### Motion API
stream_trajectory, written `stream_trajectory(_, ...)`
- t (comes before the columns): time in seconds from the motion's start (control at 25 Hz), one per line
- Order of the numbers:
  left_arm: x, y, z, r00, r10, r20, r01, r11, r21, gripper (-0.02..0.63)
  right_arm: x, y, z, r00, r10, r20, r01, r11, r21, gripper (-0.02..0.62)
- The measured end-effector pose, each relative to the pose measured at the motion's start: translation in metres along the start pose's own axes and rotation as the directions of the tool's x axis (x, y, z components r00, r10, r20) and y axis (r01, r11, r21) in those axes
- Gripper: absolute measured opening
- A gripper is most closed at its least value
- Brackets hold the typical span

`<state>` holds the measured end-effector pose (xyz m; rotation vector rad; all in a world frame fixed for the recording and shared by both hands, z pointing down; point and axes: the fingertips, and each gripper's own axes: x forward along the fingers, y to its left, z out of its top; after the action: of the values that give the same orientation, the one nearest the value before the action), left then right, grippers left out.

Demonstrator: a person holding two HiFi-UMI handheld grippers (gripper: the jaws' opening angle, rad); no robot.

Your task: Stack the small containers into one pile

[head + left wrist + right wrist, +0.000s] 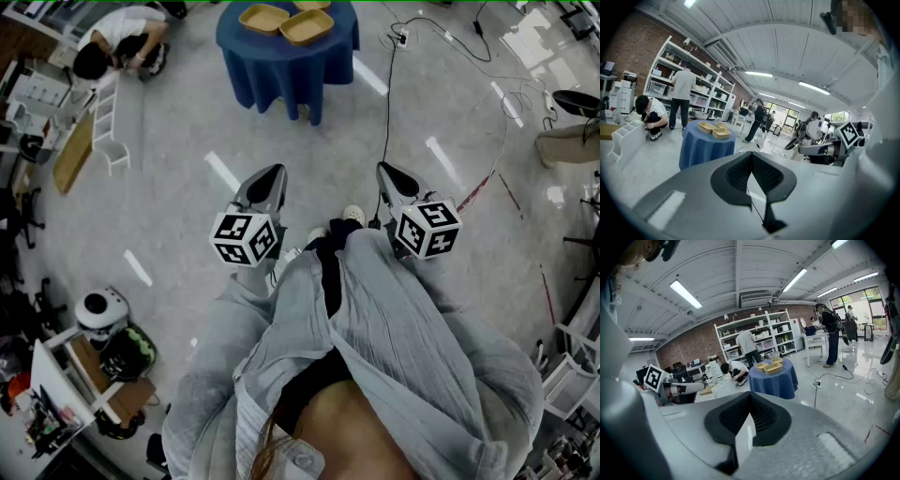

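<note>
Three tan shallow containers [264,17] [307,26] [312,4] lie side by side on a round table with a blue cloth [281,66], far ahead of me across the floor. The left gripper view shows two of them [706,127] [721,133], and the right gripper view shows them as a cluster [771,367]. My left gripper [275,172] and right gripper [386,170] are held at waist height, pointing toward the table, well short of it. Both are shut with nothing between the pads [751,154] [750,397].
A person crouches [117,42] beside a white rack [108,122] left of the table. Another person stands at the shelving [683,96]. A black cable [388,112] runs over the floor from a power strip [400,37]. Desks and gear crowd the lower left [84,375].
</note>
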<state>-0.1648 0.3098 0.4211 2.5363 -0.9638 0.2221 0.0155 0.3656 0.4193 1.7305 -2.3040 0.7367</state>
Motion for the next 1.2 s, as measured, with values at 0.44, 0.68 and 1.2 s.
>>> stream_trajectory(0.44,-0.008,0.0,-0.003,1.0,-0.005,-0.011,0.005,1.0,0.01,0.011,0.001,0.009,-0.004,1.0,-0.018,0.008,0.018,1.0,-0.013,0.002)
stream_trajectory(0.68,-0.016,0.003,-0.013,0.999,0.003,-0.033,-0.003,1.0,0.022,0.011,0.003,0.018,-0.013,1.0,-0.021,0.011,0.021,1.0,0.012,0.002)
stream_trajectory(1.2,-0.022,0.008,-0.03,0.999,0.02,-0.043,-0.02,1.0,-0.01,0.011,0.005,0.017,-0.018,0.999,-0.027,0.039,0.027,1.0,0.012,0.36)
